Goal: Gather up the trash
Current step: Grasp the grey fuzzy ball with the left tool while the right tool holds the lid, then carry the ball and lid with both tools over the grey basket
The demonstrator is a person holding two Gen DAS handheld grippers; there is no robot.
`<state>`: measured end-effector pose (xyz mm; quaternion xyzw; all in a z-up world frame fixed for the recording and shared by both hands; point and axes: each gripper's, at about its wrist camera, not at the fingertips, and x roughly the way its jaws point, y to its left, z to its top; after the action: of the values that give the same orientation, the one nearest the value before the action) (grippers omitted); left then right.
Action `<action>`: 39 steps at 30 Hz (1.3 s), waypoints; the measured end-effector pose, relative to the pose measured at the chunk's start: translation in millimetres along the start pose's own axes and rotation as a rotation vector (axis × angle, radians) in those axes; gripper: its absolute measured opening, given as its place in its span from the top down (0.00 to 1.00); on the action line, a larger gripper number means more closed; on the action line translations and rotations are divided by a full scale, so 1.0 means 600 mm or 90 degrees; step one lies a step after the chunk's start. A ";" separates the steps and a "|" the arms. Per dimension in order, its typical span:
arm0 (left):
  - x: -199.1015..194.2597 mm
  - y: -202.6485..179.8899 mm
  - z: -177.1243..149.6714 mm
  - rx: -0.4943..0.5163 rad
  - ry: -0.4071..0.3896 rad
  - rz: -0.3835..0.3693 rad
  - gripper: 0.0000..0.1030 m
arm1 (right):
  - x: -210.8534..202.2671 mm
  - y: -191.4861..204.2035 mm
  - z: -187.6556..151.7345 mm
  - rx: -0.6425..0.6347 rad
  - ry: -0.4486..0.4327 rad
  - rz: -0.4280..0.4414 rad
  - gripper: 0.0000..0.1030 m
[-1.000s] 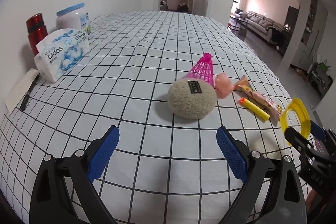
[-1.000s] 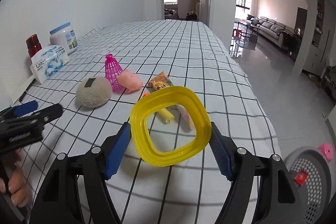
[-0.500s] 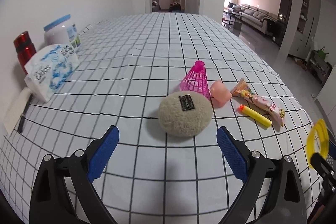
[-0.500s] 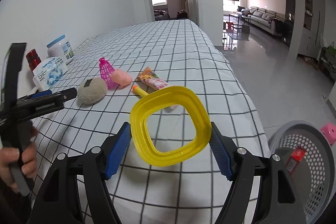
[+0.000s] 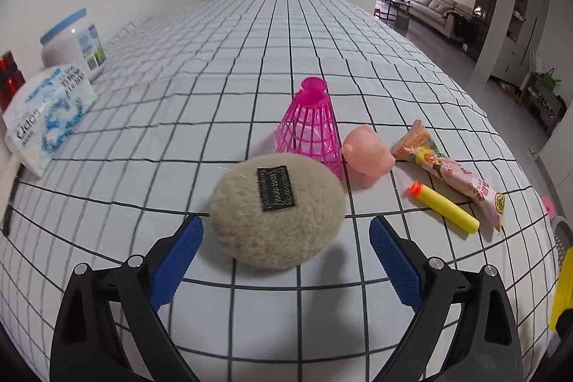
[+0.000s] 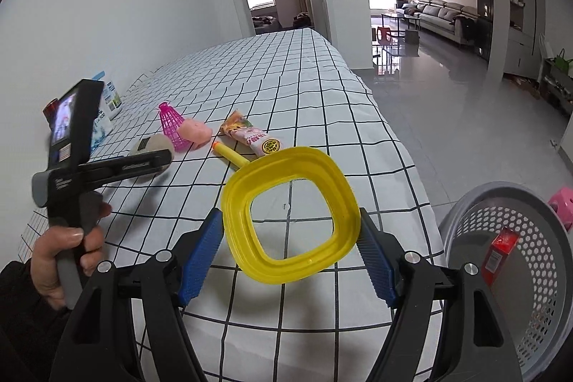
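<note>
Left gripper [image 5: 285, 240] spread wide around the beige puff [image 5: 277, 213] labelled "HANDMADE", while only the right view shows the right gripper [image 6: 288, 247] pinching the yellow ring [image 6: 290, 213] beside the grey basket [image 6: 508, 278].

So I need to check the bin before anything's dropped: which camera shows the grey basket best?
The right wrist view: the grey basket sits beside the table, its perforated wall and a red item inside visible. The left wrist view catches only a sliver of its rim at the right edge.
</note>
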<state>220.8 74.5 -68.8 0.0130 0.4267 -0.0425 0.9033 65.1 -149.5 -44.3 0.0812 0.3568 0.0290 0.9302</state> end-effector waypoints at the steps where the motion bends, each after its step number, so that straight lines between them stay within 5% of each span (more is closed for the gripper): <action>1: 0.002 0.000 0.000 0.001 0.001 -0.001 0.20 | 0.001 -0.001 -0.001 0.001 0.001 0.000 0.31; 9: -0.002 0.013 -0.005 -0.010 -0.007 -0.017 0.38 | 0.015 0.006 -0.006 0.002 0.016 0.003 0.31; 29: -0.116 -0.018 -0.053 0.052 -0.103 0.030 0.39 | -0.036 -0.023 -0.022 0.022 -0.008 -0.014 0.31; 39: -0.206 -0.122 -0.105 0.104 -0.130 -0.050 0.39 | -0.085 -0.089 -0.061 0.062 -0.025 -0.026 0.31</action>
<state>87.9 13.6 -12.4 0.0656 0.3277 -0.1140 0.9356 2.3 -203.1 -46.5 0.1200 0.3411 -0.0089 0.9323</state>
